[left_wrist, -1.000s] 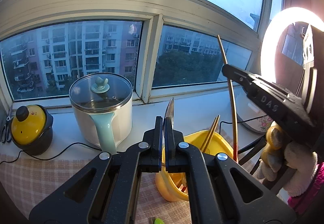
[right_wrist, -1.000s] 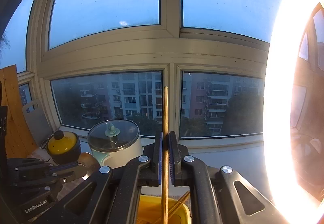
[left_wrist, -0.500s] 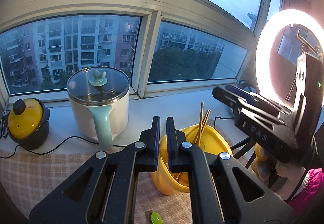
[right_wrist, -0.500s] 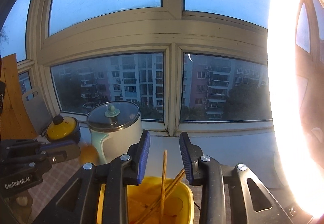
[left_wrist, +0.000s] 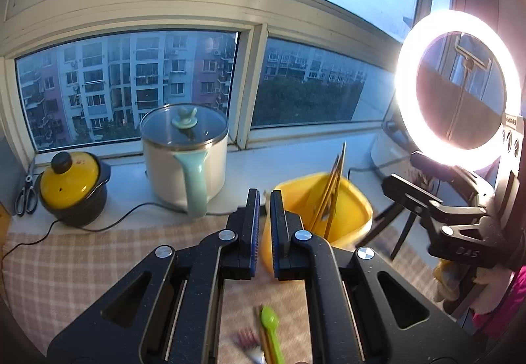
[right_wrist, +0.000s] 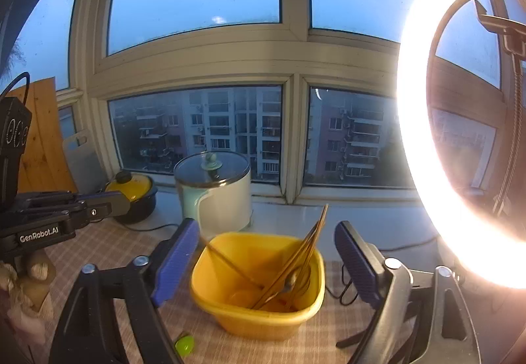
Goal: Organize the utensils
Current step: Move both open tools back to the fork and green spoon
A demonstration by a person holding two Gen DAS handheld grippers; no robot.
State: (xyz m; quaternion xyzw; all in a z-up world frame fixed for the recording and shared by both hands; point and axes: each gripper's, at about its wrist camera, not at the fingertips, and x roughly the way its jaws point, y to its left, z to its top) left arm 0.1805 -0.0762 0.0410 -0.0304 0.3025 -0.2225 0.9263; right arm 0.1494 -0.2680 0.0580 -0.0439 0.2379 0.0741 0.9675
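My yellow tub sits on the checked tabletop, in front of the window. Some things are already in it: a bunch of chopsticks leans on the far right corner, one more stick lies slanted on the left side, and I think I see a spoon down near the bottom.

My right tongs have just been opening. They stand wide now, one blue pad on each side of the tub, and nothing is pinched between them.

My left tongs are shut, with only a thin slit between the pads. They hold nothing. They point at the near side of the tub.

So part of the job looks done. But not all of it. A green spoon lies on the tabletop close to me. There is something more beside it, but it is too blurry to name. I think those must go in the tub next.
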